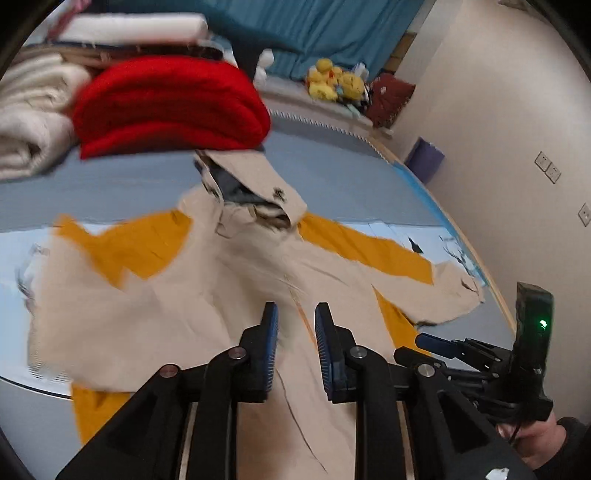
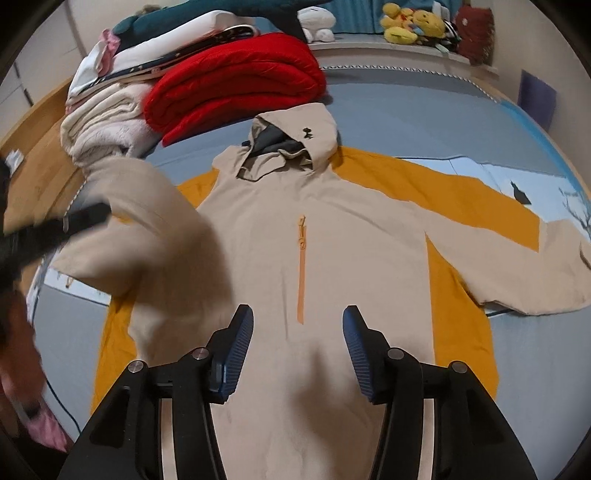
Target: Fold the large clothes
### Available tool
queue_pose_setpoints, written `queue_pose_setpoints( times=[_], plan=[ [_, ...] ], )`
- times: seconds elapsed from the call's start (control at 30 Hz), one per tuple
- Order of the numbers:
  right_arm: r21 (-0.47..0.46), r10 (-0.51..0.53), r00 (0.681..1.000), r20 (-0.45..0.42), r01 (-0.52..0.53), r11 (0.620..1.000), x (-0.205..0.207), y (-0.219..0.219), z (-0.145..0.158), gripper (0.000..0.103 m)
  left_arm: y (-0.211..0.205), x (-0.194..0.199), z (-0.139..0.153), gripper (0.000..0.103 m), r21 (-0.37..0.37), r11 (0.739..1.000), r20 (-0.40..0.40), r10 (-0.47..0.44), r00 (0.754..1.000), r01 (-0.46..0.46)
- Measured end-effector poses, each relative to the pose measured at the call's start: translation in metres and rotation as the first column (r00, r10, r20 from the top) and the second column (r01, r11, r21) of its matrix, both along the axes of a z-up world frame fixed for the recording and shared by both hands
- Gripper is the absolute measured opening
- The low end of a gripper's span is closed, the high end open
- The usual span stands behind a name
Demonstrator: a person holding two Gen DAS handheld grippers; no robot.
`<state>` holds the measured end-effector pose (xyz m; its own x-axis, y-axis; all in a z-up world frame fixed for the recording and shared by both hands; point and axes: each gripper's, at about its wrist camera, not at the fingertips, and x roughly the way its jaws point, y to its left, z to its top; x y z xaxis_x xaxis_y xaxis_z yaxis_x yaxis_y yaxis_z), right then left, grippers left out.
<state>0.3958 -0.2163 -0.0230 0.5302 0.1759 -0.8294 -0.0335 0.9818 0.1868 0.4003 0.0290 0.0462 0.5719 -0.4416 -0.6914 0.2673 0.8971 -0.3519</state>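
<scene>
my right gripper (image 2: pixel 298 347) hangs over the lower front of the jacket (image 2: pixel 295 258) with its blue pads spread wide and nothing between them. my left gripper (image 1: pixel 295 343) has its pads closer together, a clear gap showing between them and only cloth below, so i read it as open and empty too; in the right view it is a blurred dark shape at the left edge, beside the lifted sleeve (image 2: pixel 147 206), and i cannot tell whether it touches that sleeve.

the jacket is a hooded beige shell with mustard panels, lying face up and spread across the bed (image 2: pixel 406 118), hood (image 2: pixel 295 140) pointing away from me, the right-hand sleeve stretched out flat, an orange zip (image 2: pixel 302 266) running down the chest. it looks like thin woven cloth: light, limp, probably a little slick, so it should slide over the sheet and slump out of any fold that isn't pressed down. i'd pinch it at a seam or cuff, where the cloth is doubled, rather than mid-panel, and take the sleeve ends and the hem corners for the folds.

the bed is covered in a smooth grey-blue sheet. beyond the hood sits a folded red blanket (image 2: pixel 236 85) beside a stack of cream and white bedding (image 2: pixel 107 122), close enough to crowd the hood. farther back are yellow plush toys (image 2: pixel 410 22), a teal curtain (image 1: pixel 332 33), and a pale wall with sockets (image 1: pixel 548 168).
</scene>
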Motion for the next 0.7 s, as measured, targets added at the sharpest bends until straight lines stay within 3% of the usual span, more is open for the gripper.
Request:
queue_pose_setpoints(
  times=[0.07,0.13,0.2,0.23,0.3,0.37,0.43,0.47,0.6,0.7],
  plan=[
    [0.018,-0.016,1.000,-0.002,0.016,1.000,0.004,-0.004,0.002,0.052,0.018,-0.004,0.016,0.021,0.049,0.995,0.006,0.082,0.997,-0.082],
    [0.032,-0.028,1.000,0.004,0.028,0.999,0.005,-0.006,0.004,0.047,0.040,-0.010,0.031,0.021,0.120,0.966,-0.004,0.231,0.973,-0.229],
    [0.036,-0.033,0.999,0.022,0.032,0.999,0.006,-0.006,0.007,0.013,0.068,-0.016,0.038,0.021,0.121,0.929,-0.026,0.356,0.934,-0.350],
    [0.034,-0.037,0.999,0.027,0.036,0.999,0.008,-0.007,0.008,0.012,0.084,-0.024,0.037,0.022,0.102,0.915,-0.030,0.394,0.919,-0.389],
    [0.051,-0.066,0.998,0.026,0.064,0.997,0.012,-0.011,0.007,0.012,0.092,-0.032,0.029,0.023,0.119,0.890,-0.003,0.444,0.896,-0.440],
    [0.090,-0.103,0.995,-0.003,0.103,0.991,0.019,-0.020,0.001,0.013,0.090,-0.024,0.011,0.023,0.221,0.864,-0.014,0.467,0.884,-0.453],
    [0.139,-0.136,0.990,-0.046,0.141,0.980,0.026,-0.026,-0.008,0.015,0.092,-0.016,-0.004,0.023,0.262,0.868,-0.063,0.452,0.890,-0.422],
    [0.162,-0.147,0.986,-0.073,0.158,0.974,0.030,-0.028,-0.015,0.020,0.096,-0.012,-0.006,0.023,0.259,0.872,-0.055,0.443,0.895,-0.415],
    [0.210,-0.148,0.980,-0.133,0.174,0.962,0.047,-0.027,-0.041,0.048,0.107,-0.001,-0.008,0.023,0.310,0.838,-0.011,0.475,0.880,-0.448],
    [0.267,-0.138,0.970,-0.198,0.189,0.945,0.061,-0.024,-0.066,0.051,0.123,0.005,-0.007,0.023,0.276,0.834,-0.020,0.502,0.865,-0.478]
  ],
)
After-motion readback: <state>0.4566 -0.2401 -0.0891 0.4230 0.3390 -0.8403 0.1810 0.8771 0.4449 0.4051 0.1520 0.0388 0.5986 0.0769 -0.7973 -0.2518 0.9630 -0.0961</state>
